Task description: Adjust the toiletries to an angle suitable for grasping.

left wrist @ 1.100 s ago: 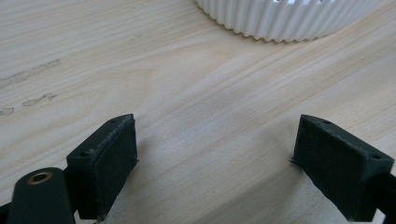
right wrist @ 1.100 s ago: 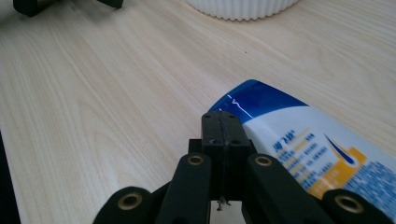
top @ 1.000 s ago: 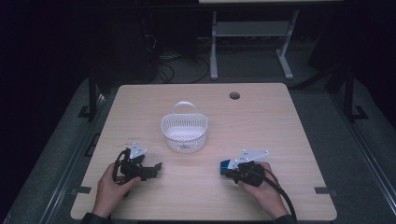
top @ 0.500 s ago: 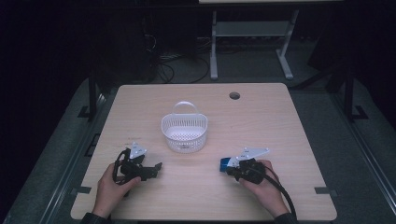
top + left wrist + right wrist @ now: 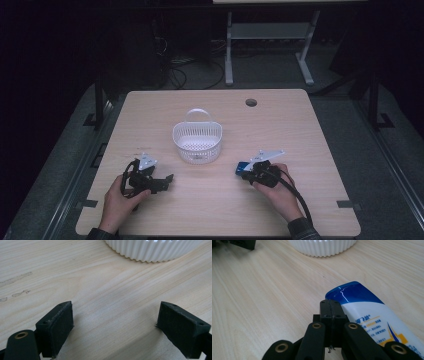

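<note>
Ribbed white plastic basket [image 5: 197, 142], centre frame; glossy blue-capped tube [image 5: 372, 315] beside closed right gripper [image 5: 331, 305]; left gripper [image 5: 113, 326] open, empty.

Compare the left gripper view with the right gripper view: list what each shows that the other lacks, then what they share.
Left gripper view alone: its own claw open, two black pads wide apart over bare wood, nothing between them.

Right gripper view alone: its claw shut, jaws pressed together with nothing between them, and a blue-and-white tube lying on the table just beside the jaws; the other claw's dark tip sits at the top left corner.

Both: the light wooden table and the ribbed wall of the white basket at the top edge.
</note>
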Motion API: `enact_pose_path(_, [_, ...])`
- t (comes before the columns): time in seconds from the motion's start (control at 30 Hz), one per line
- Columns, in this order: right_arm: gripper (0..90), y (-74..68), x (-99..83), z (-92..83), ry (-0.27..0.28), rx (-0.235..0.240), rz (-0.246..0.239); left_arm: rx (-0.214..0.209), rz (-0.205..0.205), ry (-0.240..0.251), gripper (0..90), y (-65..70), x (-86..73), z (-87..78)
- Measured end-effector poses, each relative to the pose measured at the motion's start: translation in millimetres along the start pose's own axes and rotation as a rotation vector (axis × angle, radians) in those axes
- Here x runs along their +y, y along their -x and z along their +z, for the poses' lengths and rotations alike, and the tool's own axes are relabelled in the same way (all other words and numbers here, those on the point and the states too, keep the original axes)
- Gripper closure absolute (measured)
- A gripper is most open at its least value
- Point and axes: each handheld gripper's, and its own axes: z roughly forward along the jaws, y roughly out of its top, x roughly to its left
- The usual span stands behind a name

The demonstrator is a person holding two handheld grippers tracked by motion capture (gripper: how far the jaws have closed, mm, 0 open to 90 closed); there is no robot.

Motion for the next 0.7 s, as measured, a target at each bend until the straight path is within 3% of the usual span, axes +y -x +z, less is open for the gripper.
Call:
enact_pose_path(0.53, [90.0, 16.6, 7.6, 2.6, -0.013, -0.065, 0.042, 0.000, -0.001, 0.000, 12.6, 0.1, 0.0, 0.0])
enact_pose_path(0.7, [90.0, 16.6, 7.0, -1.4, 0.003, -0.055, 0.036, 0.000, -0.001, 0.000, 12.6, 0.1, 0.0, 0.0])
